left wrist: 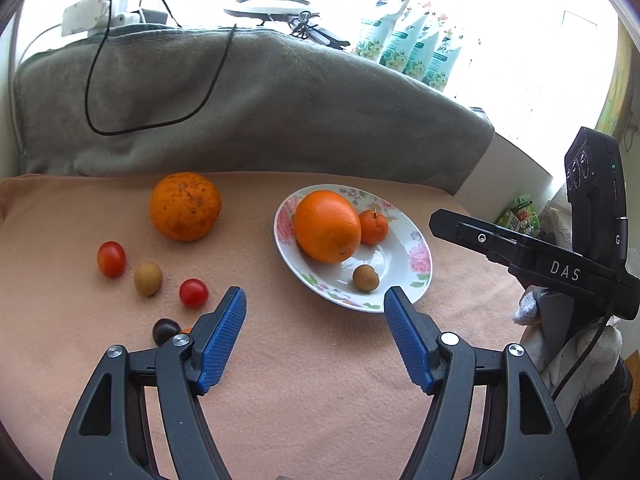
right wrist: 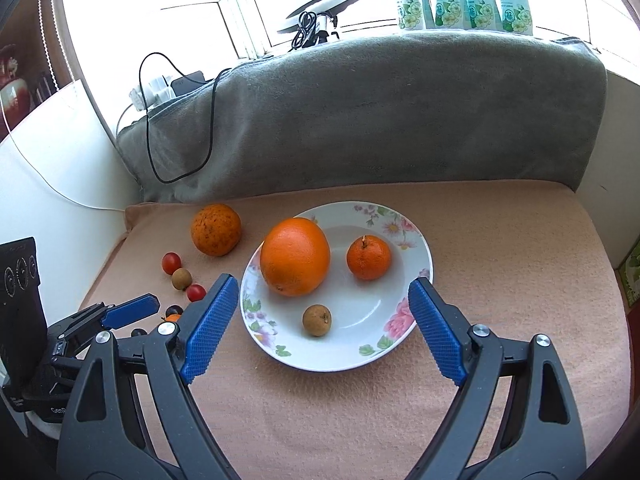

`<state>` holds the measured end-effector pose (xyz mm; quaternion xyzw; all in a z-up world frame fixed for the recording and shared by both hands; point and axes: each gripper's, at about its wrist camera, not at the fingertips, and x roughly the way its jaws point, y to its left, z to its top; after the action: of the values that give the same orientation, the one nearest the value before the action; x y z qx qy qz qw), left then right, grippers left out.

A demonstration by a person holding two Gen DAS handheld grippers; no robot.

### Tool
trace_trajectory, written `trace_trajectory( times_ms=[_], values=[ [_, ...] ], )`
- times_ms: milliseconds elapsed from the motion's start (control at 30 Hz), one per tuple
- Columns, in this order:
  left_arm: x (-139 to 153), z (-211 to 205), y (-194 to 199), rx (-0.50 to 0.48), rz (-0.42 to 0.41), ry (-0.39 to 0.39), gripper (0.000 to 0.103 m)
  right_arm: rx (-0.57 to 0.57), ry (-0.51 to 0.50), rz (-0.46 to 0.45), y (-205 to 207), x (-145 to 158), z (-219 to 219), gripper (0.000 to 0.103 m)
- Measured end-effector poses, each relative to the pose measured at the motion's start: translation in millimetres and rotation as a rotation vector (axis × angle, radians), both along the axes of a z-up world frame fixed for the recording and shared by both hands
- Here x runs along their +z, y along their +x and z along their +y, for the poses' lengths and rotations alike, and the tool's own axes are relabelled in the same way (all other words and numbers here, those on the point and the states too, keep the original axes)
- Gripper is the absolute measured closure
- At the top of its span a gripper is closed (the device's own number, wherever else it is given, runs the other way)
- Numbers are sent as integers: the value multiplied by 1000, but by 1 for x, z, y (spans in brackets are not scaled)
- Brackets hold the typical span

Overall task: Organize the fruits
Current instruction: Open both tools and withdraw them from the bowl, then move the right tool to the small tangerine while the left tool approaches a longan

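Peach cloth (right wrist: 500, 260), floral plate (right wrist: 416, 236), right gripper (left wrist: 460, 224) marked "DAS", possibly

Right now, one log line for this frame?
left gripper: open, empty | right gripper: open, empty, over plate | on plate: large orange, mandarin, longan | other fruits on cloth

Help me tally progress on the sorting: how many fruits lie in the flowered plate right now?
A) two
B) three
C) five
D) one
B: the plate holds a large orange, a small tangerine and a brown longan; the other fruits lie on the cloth.
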<state>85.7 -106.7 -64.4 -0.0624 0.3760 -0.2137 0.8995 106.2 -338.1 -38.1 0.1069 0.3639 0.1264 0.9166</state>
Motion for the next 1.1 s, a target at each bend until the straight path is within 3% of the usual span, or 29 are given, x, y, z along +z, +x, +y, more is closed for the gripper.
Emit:
trace_trajectory(
  times_ms=[667,1100],
  values=[
    [-11,106,-25,190,12,3,32,142,-8,11,3,-1,60,14],
    [-29,140,-28,254,59,-18,38,279,-48,43,2,-20,115,14]
  ],
)
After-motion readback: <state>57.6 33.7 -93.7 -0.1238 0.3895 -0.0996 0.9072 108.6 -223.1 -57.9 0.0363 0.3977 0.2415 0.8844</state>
